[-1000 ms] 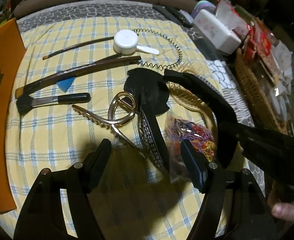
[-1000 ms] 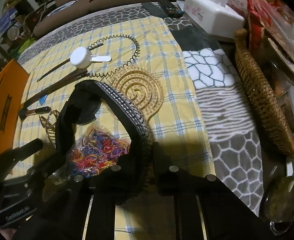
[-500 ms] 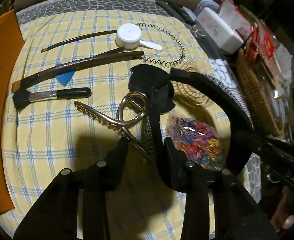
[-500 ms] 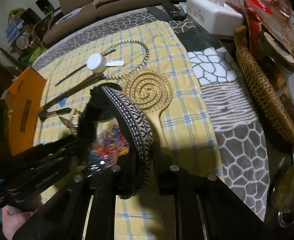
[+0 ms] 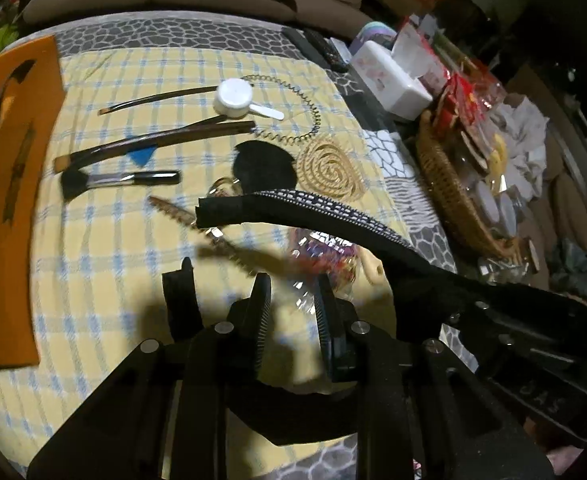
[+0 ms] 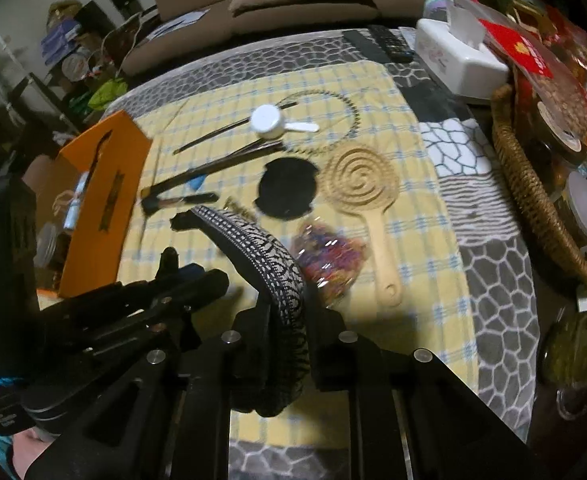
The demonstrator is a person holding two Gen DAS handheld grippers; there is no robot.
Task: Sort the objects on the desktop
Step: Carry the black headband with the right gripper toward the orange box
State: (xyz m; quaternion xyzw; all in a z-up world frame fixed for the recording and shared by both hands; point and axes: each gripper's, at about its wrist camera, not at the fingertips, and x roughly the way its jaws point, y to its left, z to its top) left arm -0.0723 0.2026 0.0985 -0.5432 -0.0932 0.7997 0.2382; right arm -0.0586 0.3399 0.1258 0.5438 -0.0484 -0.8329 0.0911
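Note:
A black headband with a white patterned top hangs lifted above the yellow checked cloth. My right gripper is shut on its middle. In the left wrist view the headband arcs across the frame. Its other half loops under my left gripper, and the black end stands up left of the fingers. The left jaws are closing, and a gap with nothing in it shows between the pads. A gold claw clip lies blurred on the cloth just beyond them. A clear bag of coloured rubber bands lies beside it.
An orange box borders the cloth on the left. Brushes, a white scoop, a coil hairband, a black disc and a wooden spiral brush lie farther off. A wicker basket and a tissue box stand right.
Both grippers have risen, and the right one has carried the headband up off the cloth. The left jaws have narrowed from wide apart. The gold clip stays on the cloth.

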